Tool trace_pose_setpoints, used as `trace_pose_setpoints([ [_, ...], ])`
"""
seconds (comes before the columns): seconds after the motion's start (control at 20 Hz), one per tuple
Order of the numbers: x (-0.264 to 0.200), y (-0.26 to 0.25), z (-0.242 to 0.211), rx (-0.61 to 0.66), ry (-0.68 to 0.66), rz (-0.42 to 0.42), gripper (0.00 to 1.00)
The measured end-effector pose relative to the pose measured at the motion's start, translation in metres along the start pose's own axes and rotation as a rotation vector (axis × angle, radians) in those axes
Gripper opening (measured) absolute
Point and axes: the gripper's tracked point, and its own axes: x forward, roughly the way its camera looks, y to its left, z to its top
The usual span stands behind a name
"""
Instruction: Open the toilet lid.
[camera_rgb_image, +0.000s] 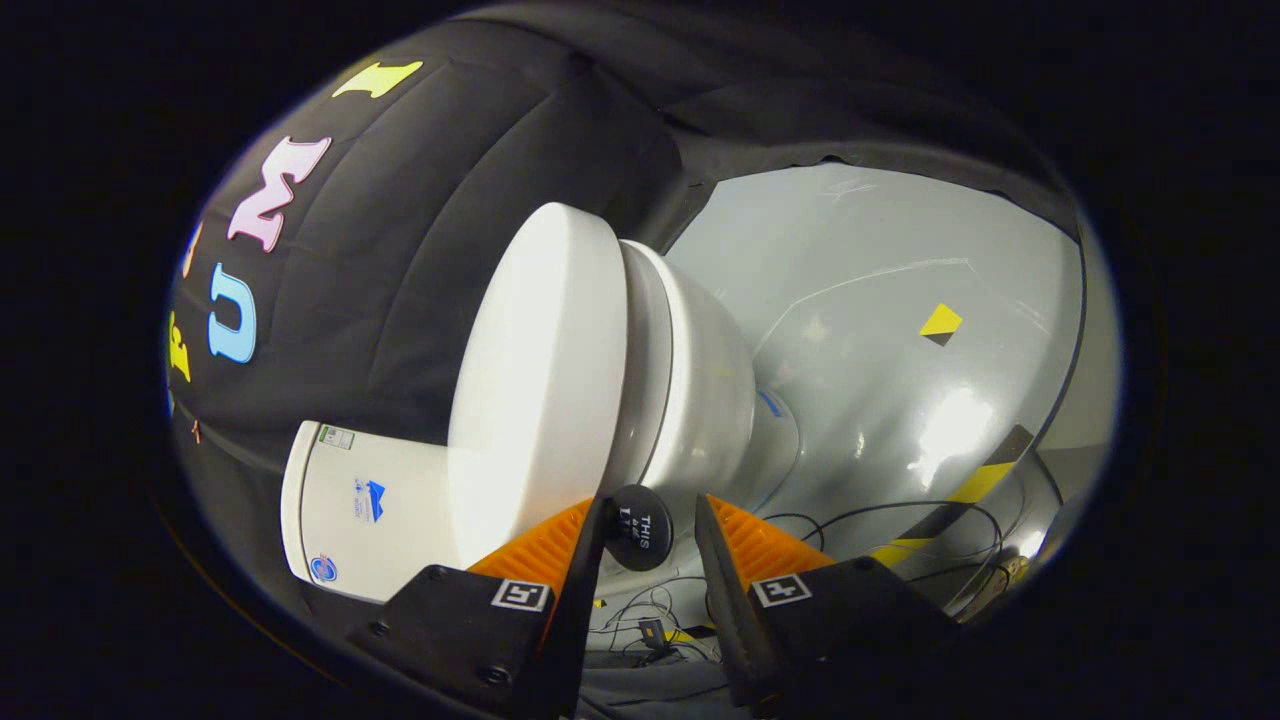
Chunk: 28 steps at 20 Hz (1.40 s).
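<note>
lid (540, 380): down on bowl (700, 390), front rim just ahead of fingers, a bit left
claw (650, 520): open, holds nothing
knob (640, 527): between fingers, untouched

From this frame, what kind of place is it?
Likely a mock bathroom in a test booth, not a real one: a toilet with its lid against black cloth, loose cables and hazard tape on the floor. The gripper is open near the lid.
</note>
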Motion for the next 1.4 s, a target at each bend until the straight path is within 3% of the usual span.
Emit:
trace_pose_setpoints([
  [0.05, -0.003, 0.004, 0.005, 0.015, 0.001, 0.032, 0.59],
  [0.2, 0.001, 0.003, 0.000, 0.045, -0.012, 0.042, 0.33],
  [0.3, -0.002, 0.006, 0.006, 0.054, -0.055, 0.066, 0.33],
  [0.4, -0.004, 0.009, 0.007, 0.078, -0.042, 0.096, 0.08],
  [0.65, -0.009, 0.014, 0.005, 0.042, -0.056, 0.083, 0.08],
  [0.9, -0.020, 0.029, 0.006, -0.076, -0.078, 0.052, 0.07],
  [1.25, -0.056, 0.083, 0.021, -0.322, -0.184, 0.032, 0.07],
  [1.4, -0.081, 0.128, 0.024, -0.437, -0.257, 0.070, 0.07],
])
